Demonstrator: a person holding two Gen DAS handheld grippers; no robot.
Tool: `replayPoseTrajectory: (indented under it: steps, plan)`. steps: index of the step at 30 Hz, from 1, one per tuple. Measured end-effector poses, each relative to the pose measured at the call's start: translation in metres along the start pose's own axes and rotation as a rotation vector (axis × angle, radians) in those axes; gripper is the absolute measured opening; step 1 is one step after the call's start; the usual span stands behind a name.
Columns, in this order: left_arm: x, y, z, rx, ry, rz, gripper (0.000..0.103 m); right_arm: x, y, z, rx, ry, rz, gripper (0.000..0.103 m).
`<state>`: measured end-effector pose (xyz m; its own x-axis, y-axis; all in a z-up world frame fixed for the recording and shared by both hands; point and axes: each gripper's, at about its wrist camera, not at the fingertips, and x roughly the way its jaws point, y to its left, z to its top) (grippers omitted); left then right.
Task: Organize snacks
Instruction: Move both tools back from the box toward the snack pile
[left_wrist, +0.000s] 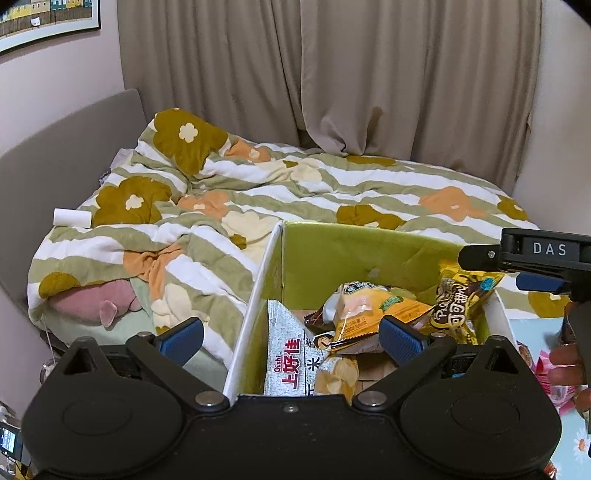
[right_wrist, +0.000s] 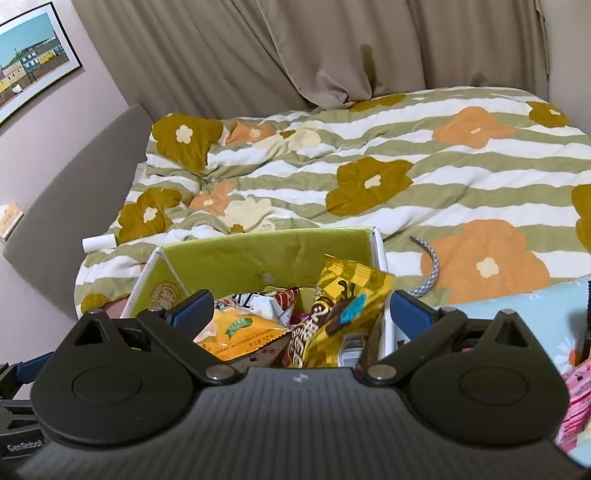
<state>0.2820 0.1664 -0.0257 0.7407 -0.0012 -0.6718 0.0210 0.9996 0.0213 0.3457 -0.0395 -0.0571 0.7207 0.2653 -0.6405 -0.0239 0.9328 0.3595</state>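
- Green cardboard lines the inside of the box (right_wrist: 266, 254) that I take as my landmark; it sits on the bed, against the flowered quilt (right_wrist: 443, 177).
- Inside the box lie several snack packets: a silver rice-cracker packet (left_wrist: 291, 354) at the near left, an orange packet (right_wrist: 240, 330) in the middle, and a yellow chocolate packet (right_wrist: 340, 314) standing tilted against the box's right wall.
- My right gripper (right_wrist: 301, 314) hangs just above the box's near edge, jaws spread wide. The yellow chocolate packet sits in the gap between them, but neither pad presses on it, so I judge it freshly let go.
- My left gripper (left_wrist: 291, 338) hovers over the box's left wall, jaws open and holding nothing; the wall itself runs up between them.
- Right of the box, on pale blue fabric, pink packets (right_wrist: 576, 398) lie outside it. In the left view a hand (left_wrist: 565, 365) shows beside them, under the right gripper's handle.
- Step in hand, as I read it: dropping snacks into the box one at a time, with this drop done.
- Next I would lift the right gripper clear without nudging the tilted packet, swing it right of the box to the pink packets, and close on one by a flat edge.
- The risk I see is the thin wrapper slipping, or the leaning packet toppling out over the box's right wall.
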Motion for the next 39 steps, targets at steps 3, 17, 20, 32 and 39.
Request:
replayPoseTrajectory:
  steps: [3,17,20,32,39]
  plan:
    - [-0.009,-0.001,0.0,0.005,-0.017,0.0,0.103,-0.011,0.004,-0.001,-0.005,-0.018,0.0,0.103]
    - [-0.073,-0.013,0.003,0.071,-0.113,-0.084,0.103,-0.103,0.023,-0.016,-0.042,-0.113,-0.008,0.103]
    - [-0.086,-0.023,0.0,0.093,-0.129,-0.12,0.103,-0.127,0.019,-0.022,-0.026,-0.133,-0.023,0.103]
    - [-0.123,-0.095,-0.03,0.139,-0.157,-0.181,0.103,-0.213,-0.056,-0.05,0.034,-0.198,-0.095,0.103]
    - [-0.131,-0.165,-0.062,0.117,-0.137,-0.168,0.103,-0.24,-0.131,-0.062,0.004,-0.181,-0.121,0.103]
